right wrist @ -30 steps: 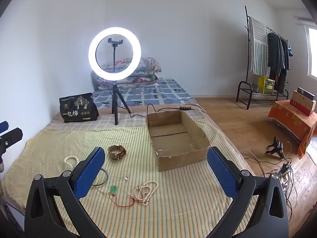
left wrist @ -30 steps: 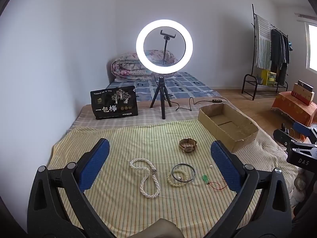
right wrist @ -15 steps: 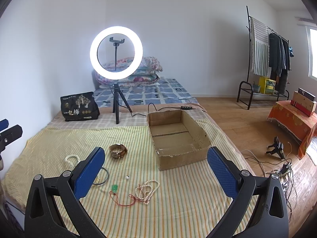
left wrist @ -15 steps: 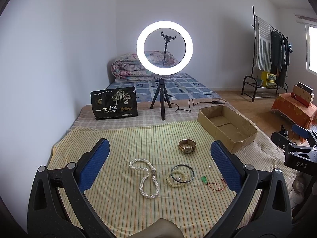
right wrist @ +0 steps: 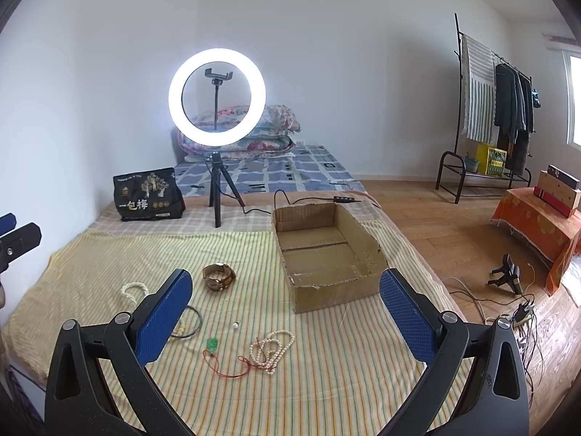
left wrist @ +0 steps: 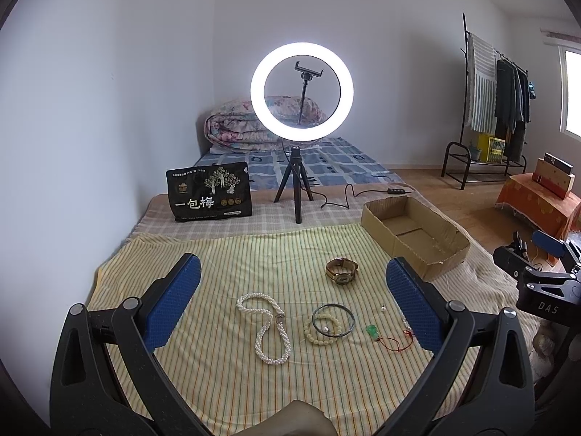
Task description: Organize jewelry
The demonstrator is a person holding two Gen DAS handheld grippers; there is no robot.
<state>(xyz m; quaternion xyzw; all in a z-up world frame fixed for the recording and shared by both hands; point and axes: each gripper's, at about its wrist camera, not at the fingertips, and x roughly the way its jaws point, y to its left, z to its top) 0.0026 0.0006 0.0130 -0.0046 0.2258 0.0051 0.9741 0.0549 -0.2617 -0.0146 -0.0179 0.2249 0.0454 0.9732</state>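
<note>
Jewelry lies on a yellow striped cloth [left wrist: 225,254]. A thick pearl necklace [left wrist: 267,327], a dark bangle over a bead bracelet [left wrist: 333,323], a gold watch [left wrist: 341,272], a green pendant on red cord [left wrist: 372,331] and a loose pearl [left wrist: 382,307] show in the left wrist view. The right wrist view shows the watch [right wrist: 219,277], the pendant [right wrist: 212,344] and a thin pearl strand [right wrist: 272,348]. An open, empty cardboard box [right wrist: 323,250] stands to the right. My left gripper [left wrist: 290,312] and right gripper [right wrist: 283,323] are open, empty, above the cloth.
A lit ring light on a tripod [left wrist: 299,167] and a black snack bag [left wrist: 210,192] stand behind the cloth. A folded quilt [left wrist: 254,125] lies at the wall. A clothes rack [right wrist: 486,109], cables [right wrist: 508,312] and wooden floor are to the right.
Both views have drifted slightly; the scene sits a little lower and closer in frame. No jewelry has moved and both grippers stay open.
</note>
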